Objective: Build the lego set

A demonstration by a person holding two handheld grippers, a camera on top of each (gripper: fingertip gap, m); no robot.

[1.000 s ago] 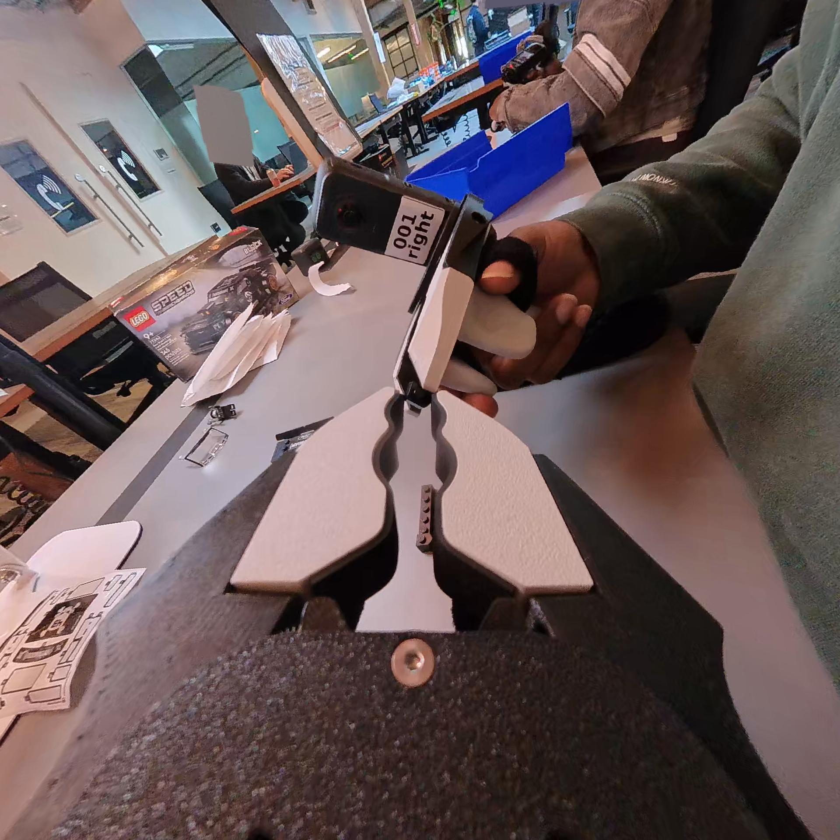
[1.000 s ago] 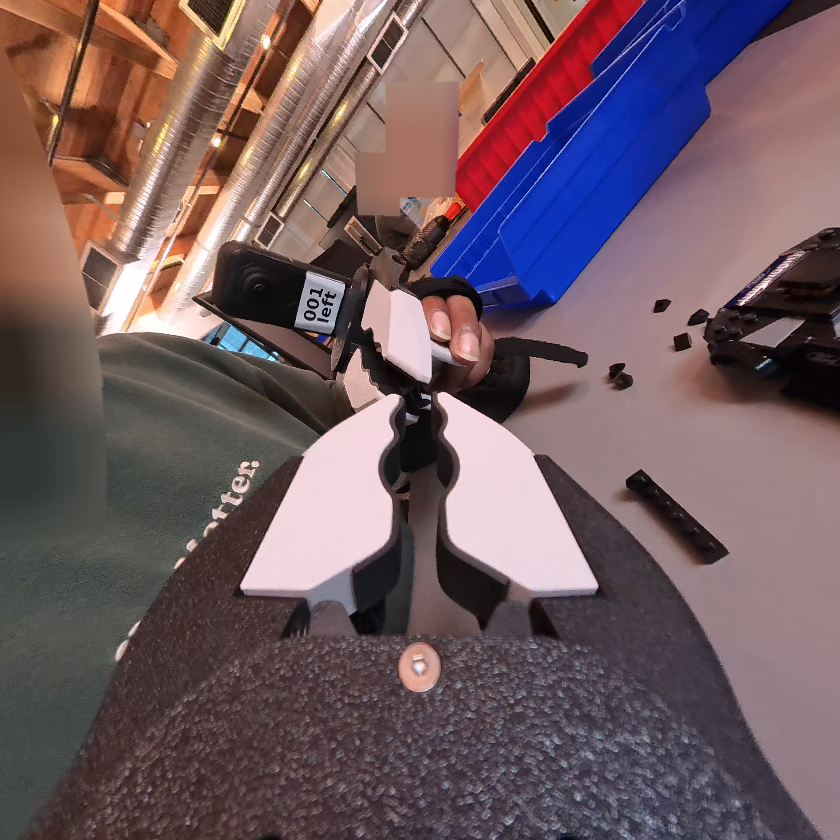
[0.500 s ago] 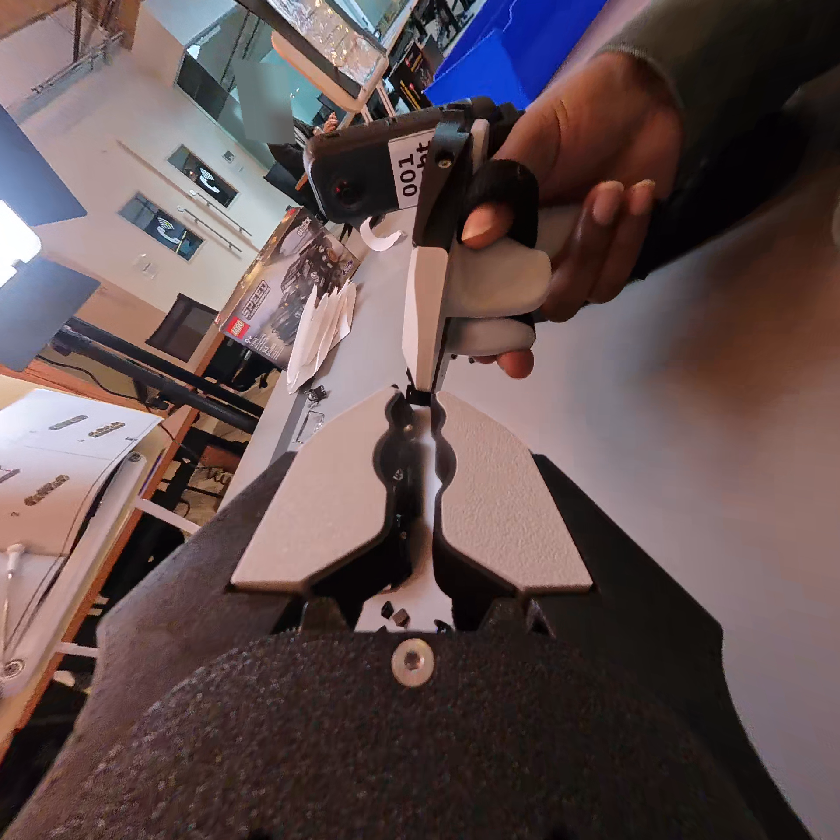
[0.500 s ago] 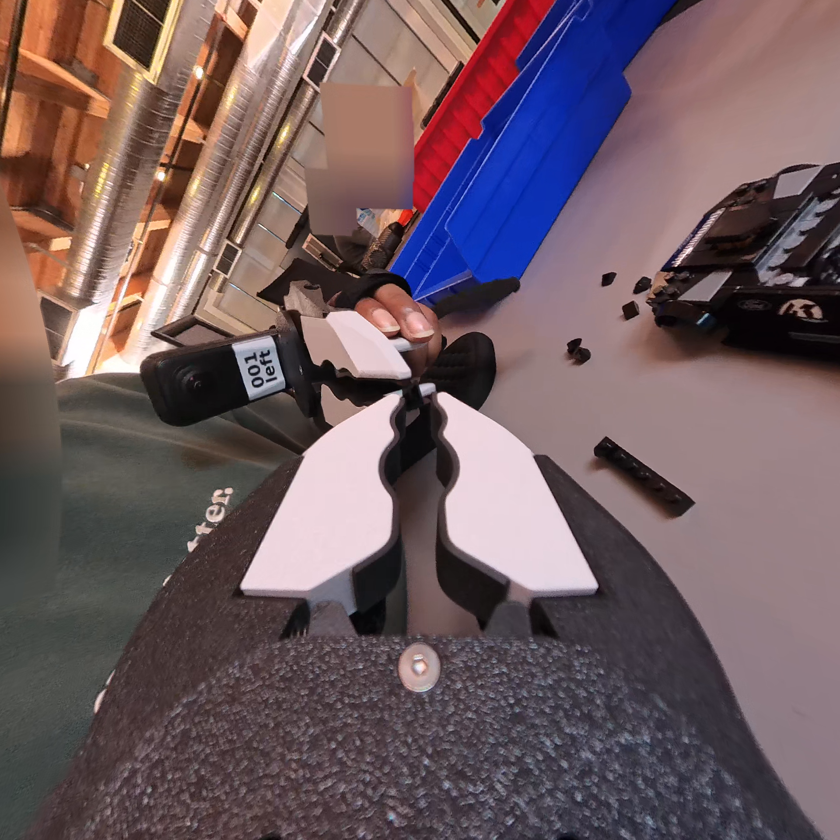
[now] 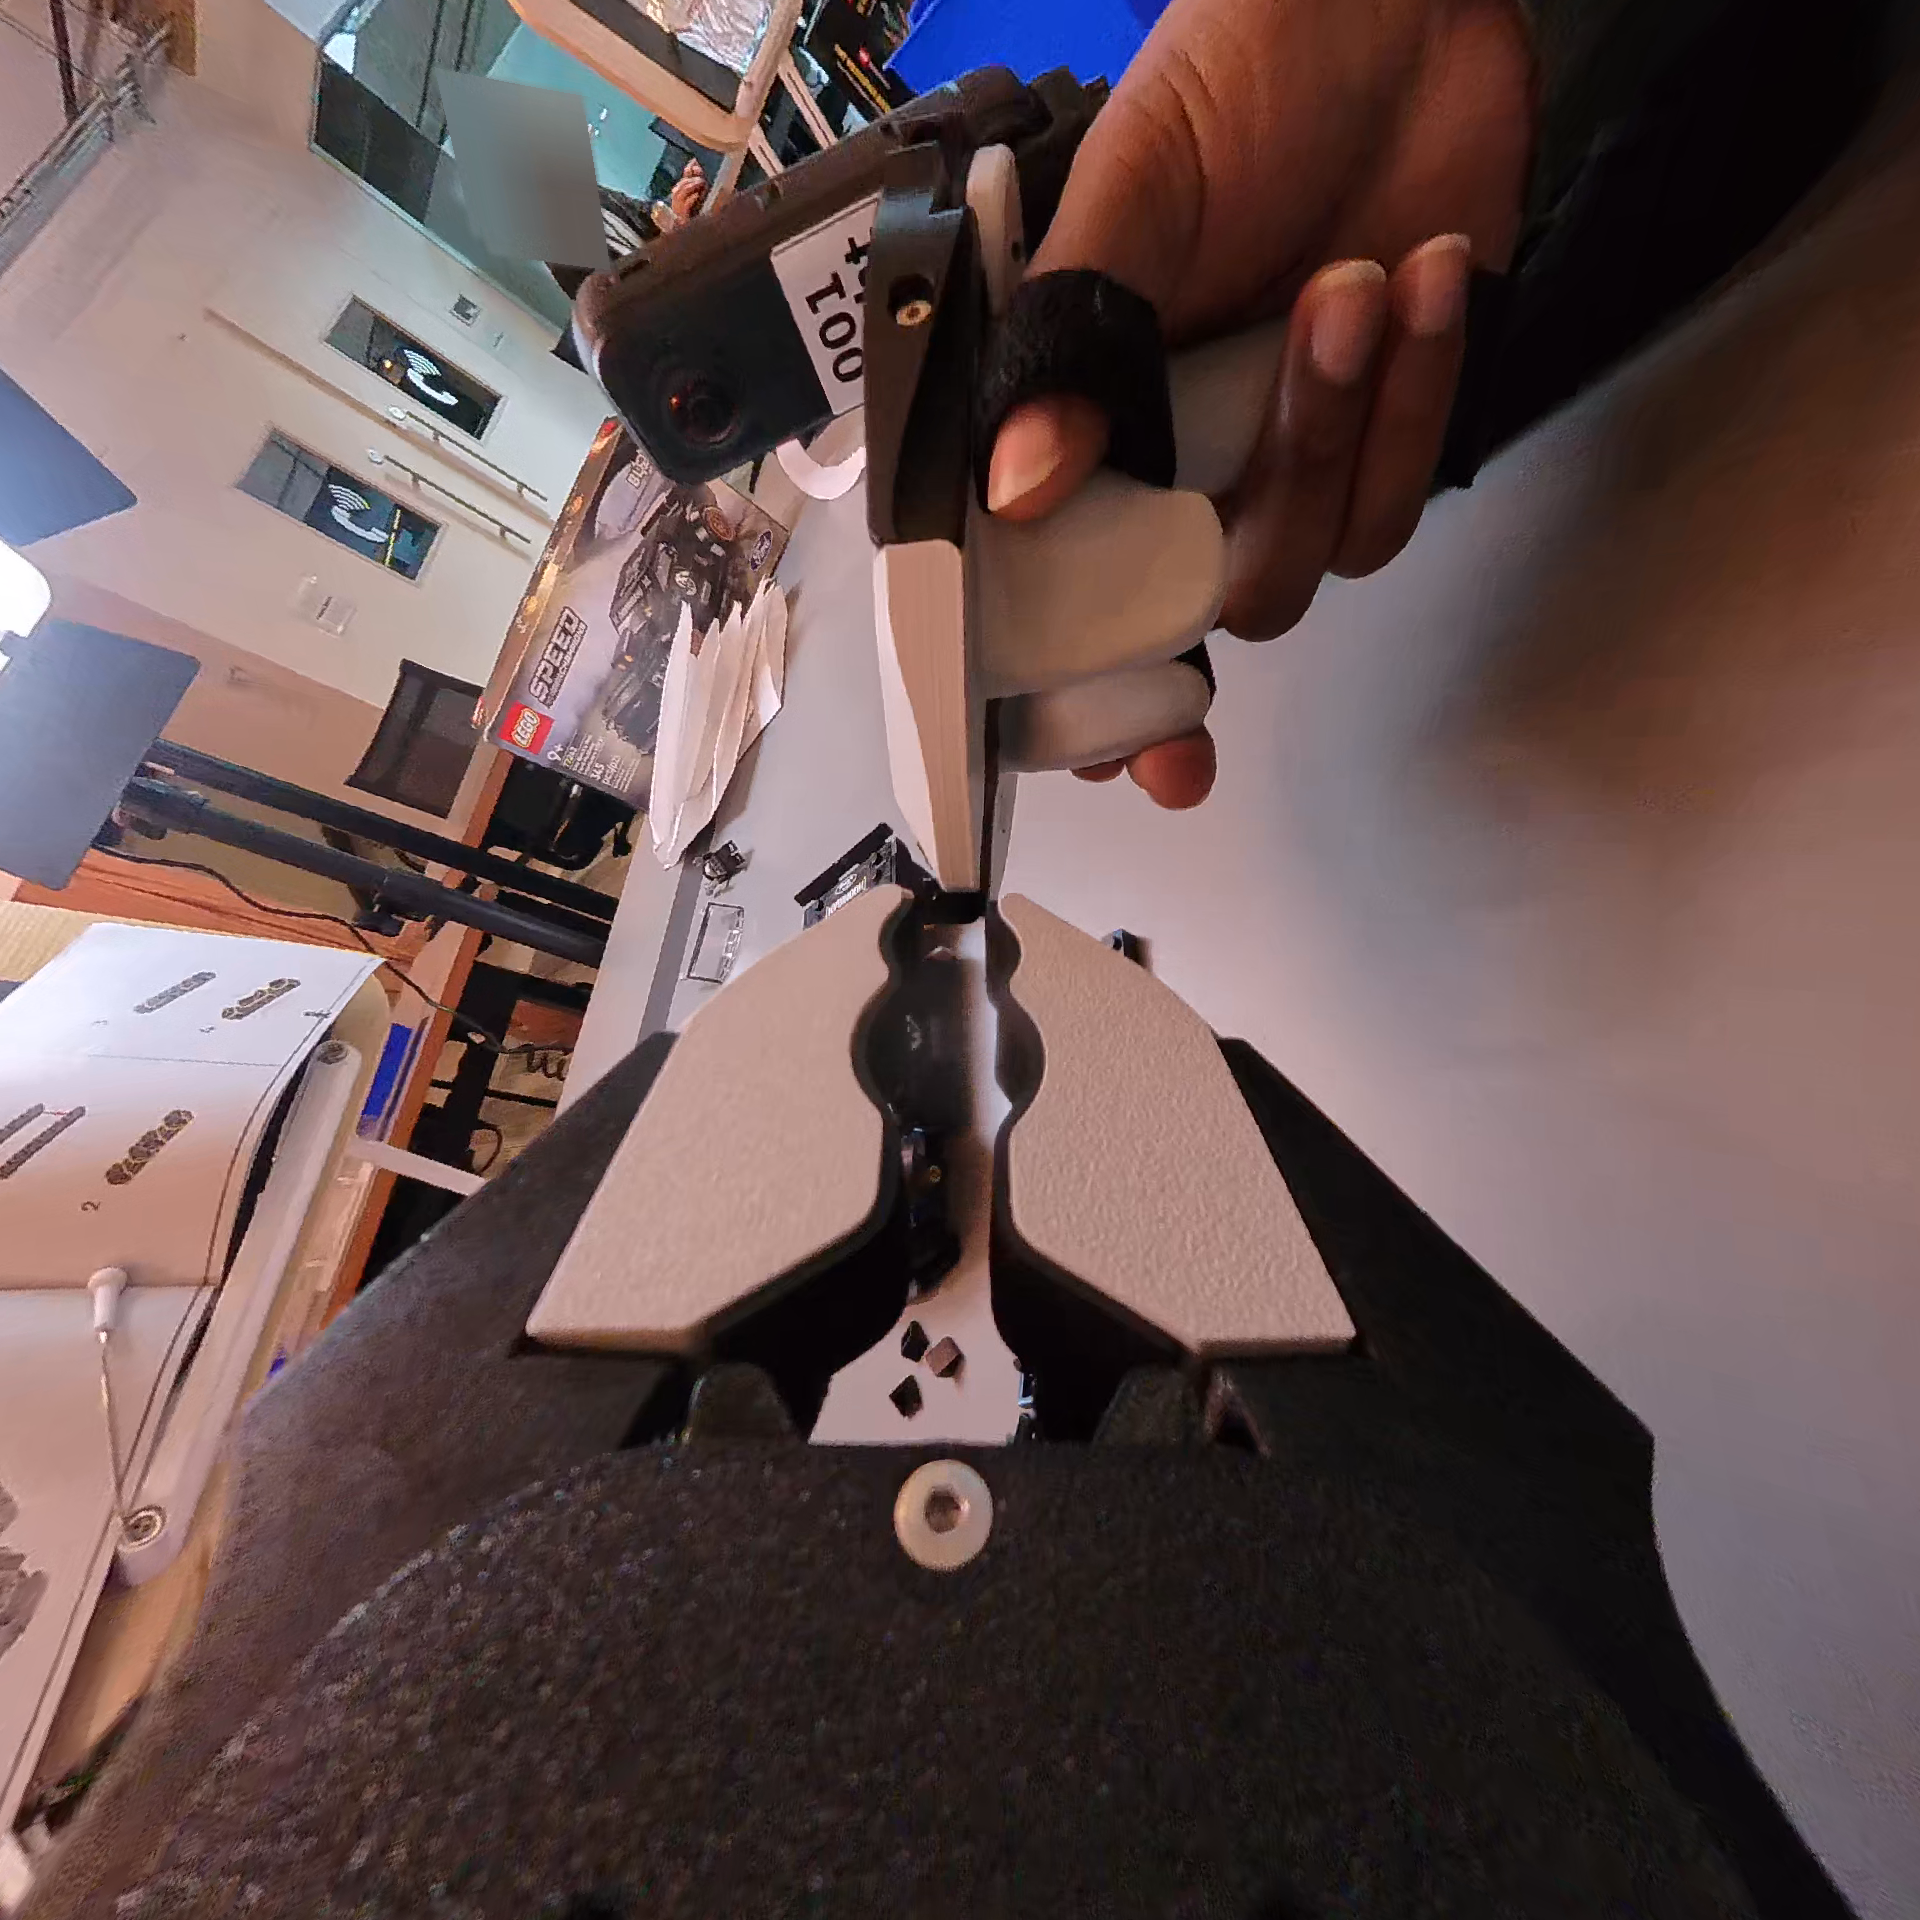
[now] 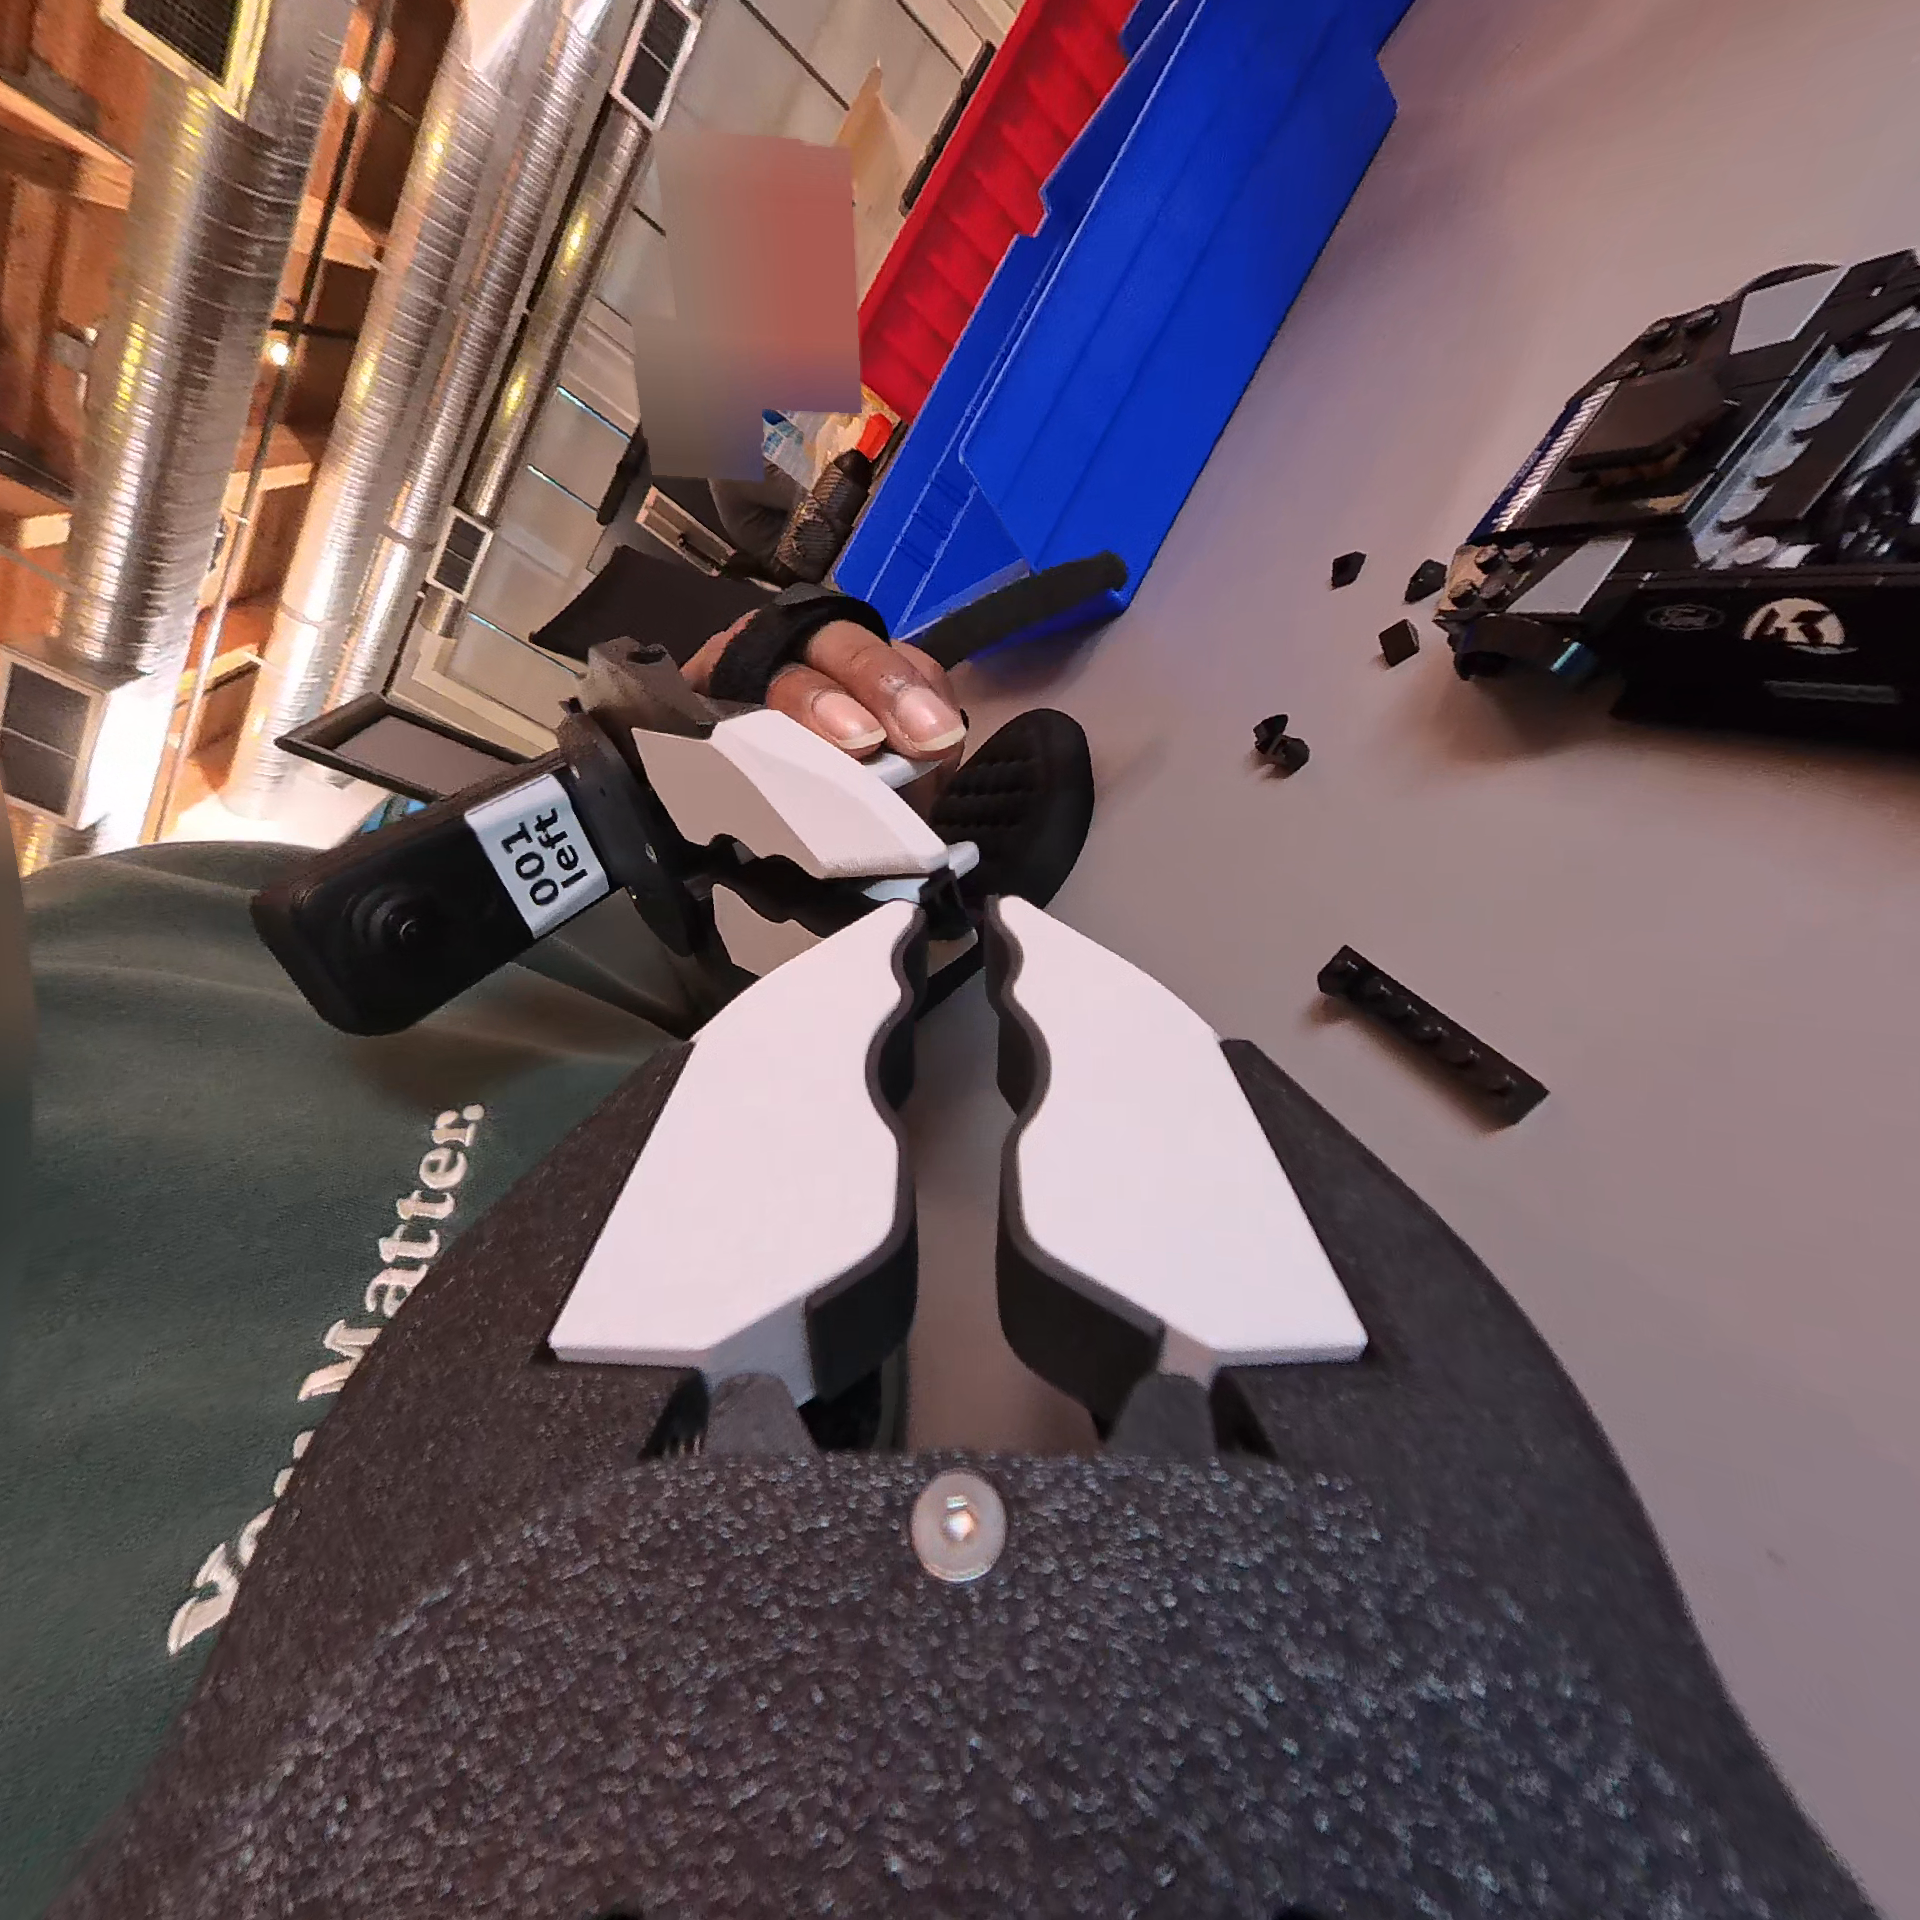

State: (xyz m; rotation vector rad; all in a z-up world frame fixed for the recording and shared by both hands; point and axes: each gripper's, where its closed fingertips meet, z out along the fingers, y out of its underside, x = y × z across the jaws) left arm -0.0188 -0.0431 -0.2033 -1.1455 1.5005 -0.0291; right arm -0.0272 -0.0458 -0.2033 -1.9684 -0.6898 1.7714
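My left gripper [image 5: 956, 920] and right gripper [image 6: 951, 914] meet tip to tip above the grey table [image 6: 1558, 883]. A small black lego piece [image 5: 961, 909] sits pinched where the tips meet, and it also shows in the right wrist view [image 6: 940, 896]. Both grippers are nearly shut on it, and which one bears it I cannot tell. The right gripper [image 5: 966, 873] comes down from above in the left wrist view. The left gripper [image 6: 961, 860] comes in from the left in the right wrist view. The part-built black lego car [image 6: 1714, 520] stands at the right.
A long black plate [image 6: 1429, 1034] and loose small black pieces [image 6: 1397, 639] lie near the car. Blue bins [image 6: 1143, 312] and a red bin [image 6: 966, 208] stand behind. The lego box [image 5: 634, 644], white bags [image 5: 717, 707] and instruction booklet [image 5: 125, 1143] are on the left. Only a small space, under 4 cm, lies between the two pairs of fingers.
Both grippers have rolled while staying tip to tip. The left view has tipped sideways, and the car has come further into the right view.
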